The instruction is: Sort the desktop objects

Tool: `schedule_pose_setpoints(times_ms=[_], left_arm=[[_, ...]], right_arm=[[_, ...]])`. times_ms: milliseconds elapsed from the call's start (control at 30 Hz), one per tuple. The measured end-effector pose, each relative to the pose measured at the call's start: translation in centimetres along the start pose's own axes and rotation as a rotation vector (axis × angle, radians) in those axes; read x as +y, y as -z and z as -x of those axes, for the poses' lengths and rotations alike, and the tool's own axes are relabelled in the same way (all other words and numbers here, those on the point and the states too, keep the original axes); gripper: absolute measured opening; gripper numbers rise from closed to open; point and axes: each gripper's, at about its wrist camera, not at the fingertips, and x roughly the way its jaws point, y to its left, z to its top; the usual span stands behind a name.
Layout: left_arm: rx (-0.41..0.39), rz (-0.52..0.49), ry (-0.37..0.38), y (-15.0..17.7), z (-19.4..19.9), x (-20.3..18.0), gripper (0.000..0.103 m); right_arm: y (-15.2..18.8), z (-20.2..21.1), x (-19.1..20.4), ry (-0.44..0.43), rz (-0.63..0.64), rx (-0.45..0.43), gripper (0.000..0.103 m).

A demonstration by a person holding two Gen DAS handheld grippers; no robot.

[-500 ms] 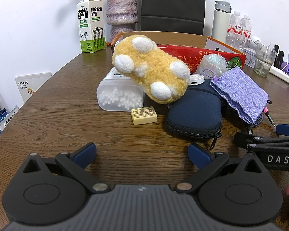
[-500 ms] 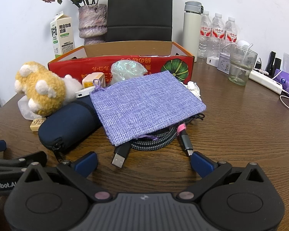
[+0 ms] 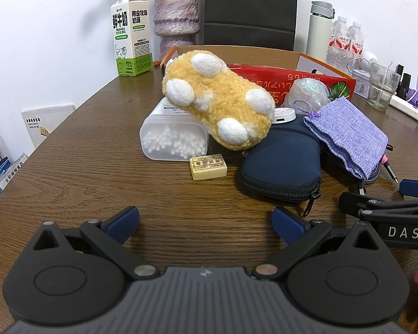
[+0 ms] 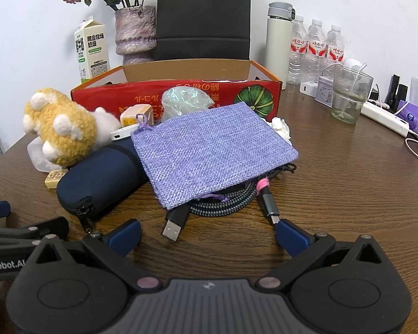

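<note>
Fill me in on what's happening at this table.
A person holds two grippers, left gripper and right gripper, both open and empty above the brown wooden table. Ahead lies an unsorted pile: fluffy yellow plush toy, navy zip case, purple woven pouch. The red cardboard box stands behind.

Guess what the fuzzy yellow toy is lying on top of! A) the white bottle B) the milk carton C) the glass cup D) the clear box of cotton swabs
D: in the left wrist view the fuzzy yellow toy leans across the top of the clear box of cotton swabs, while the milk carton stands far behind it on the table.
</note>
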Motion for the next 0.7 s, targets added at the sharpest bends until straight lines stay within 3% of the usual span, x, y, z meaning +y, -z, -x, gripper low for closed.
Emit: schedule_pose_setpoints(times_ms=[700], left_arm=[[0.0, 0.0, 0.002, 0.0, -0.05, -0.08, 0.103]], right_arm=[[-0.03, 0.07, 0.16, 0.0, 0.0, 0.001, 0.103]])
